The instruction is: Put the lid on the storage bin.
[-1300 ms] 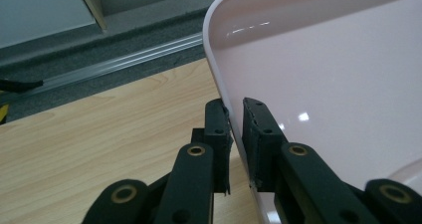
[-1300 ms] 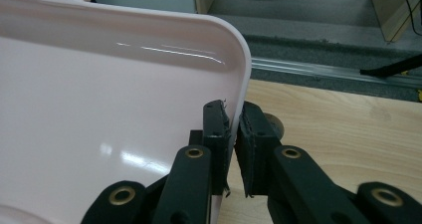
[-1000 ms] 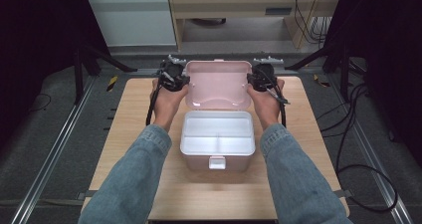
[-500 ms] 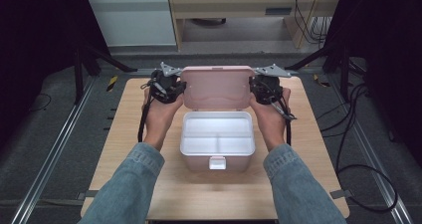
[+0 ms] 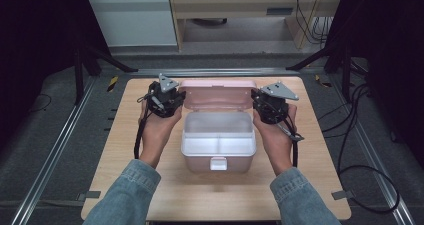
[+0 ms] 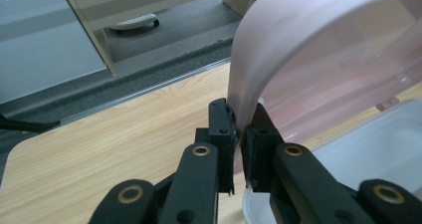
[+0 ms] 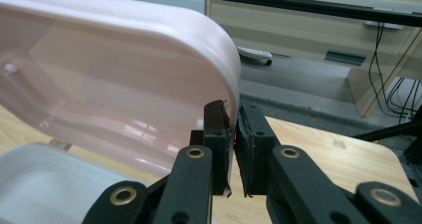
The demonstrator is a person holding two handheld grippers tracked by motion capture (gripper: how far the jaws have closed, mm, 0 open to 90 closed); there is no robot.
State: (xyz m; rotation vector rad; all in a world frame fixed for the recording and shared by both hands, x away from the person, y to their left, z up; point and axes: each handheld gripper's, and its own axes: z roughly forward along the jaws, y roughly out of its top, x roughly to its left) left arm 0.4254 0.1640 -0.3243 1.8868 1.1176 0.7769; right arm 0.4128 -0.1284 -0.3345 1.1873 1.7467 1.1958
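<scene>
Pinching the pink lid (image 5: 217, 94) at mid-frame by its two side edges, left gripper (image 6: 242, 134) and right gripper (image 7: 233, 129) clamp shut, steadying it evenly above the open box (image 5: 218, 147).

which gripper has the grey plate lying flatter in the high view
The right gripper, clamped on the pink lid: its plate lies flatter. The left gripper's plate tilts up more.

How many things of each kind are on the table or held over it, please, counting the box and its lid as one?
Boxes: 1, the box, white inside, its pink lid raised
Grippers: 2, the left gripper and the right gripper, each clamped on a side edge of the lid
Total: 3
</scene>
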